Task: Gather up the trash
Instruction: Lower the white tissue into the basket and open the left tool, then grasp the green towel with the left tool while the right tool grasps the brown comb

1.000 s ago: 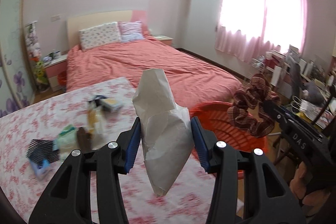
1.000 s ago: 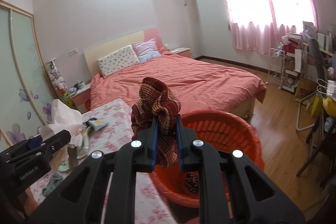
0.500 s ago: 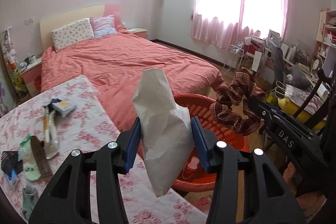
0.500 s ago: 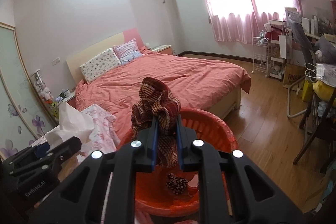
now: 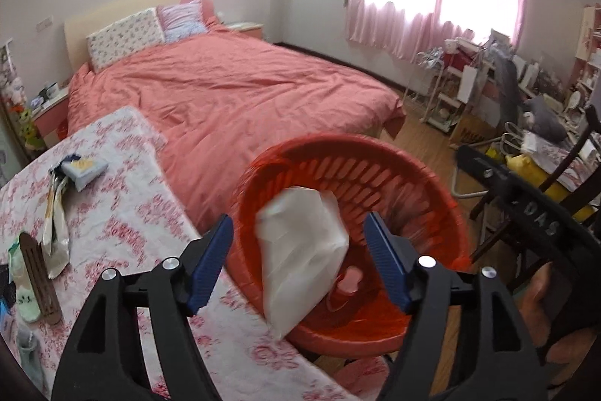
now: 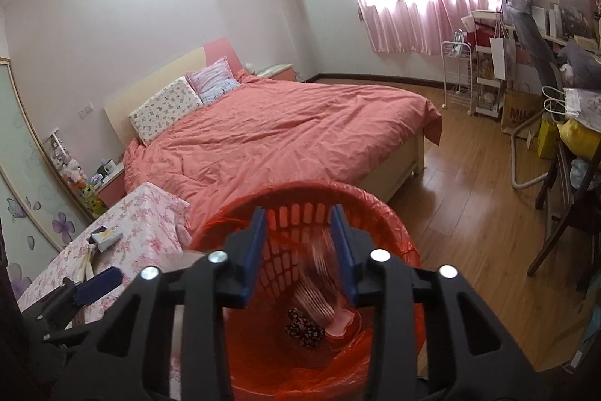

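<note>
A red slatted bin [image 5: 375, 171] lined with a red bag stands beside the floral-cloth table [image 5: 124, 224]. My left gripper [image 5: 298, 258] hangs over the bin, its jaws opening; the white crumpled paper bag [image 5: 300, 250] falls free between the blue pads [image 5: 212, 258], touching neither. My right gripper [image 6: 298, 252] is above the same bin [image 6: 360, 209], jaws opening, and the brown checked scrunchie [image 6: 319, 288] drops blurred from between them. A dark floral item [image 6: 304, 324] and a pink bottle [image 6: 343, 320] lie at the bin's bottom.
Several wrappers, socks and a small box [image 5: 82, 170] lie on the table at left. A bed with a red cover [image 5: 233, 100] fills the middle. Chairs, shelves and bags [image 5: 526, 123] crowd the right wall over wooden floor [image 6: 480, 213].
Both grippers moved forward and down over the red bin and opened. The paper bag has left the left pads and the scrunchie has left the right pads; both are falling in.
</note>
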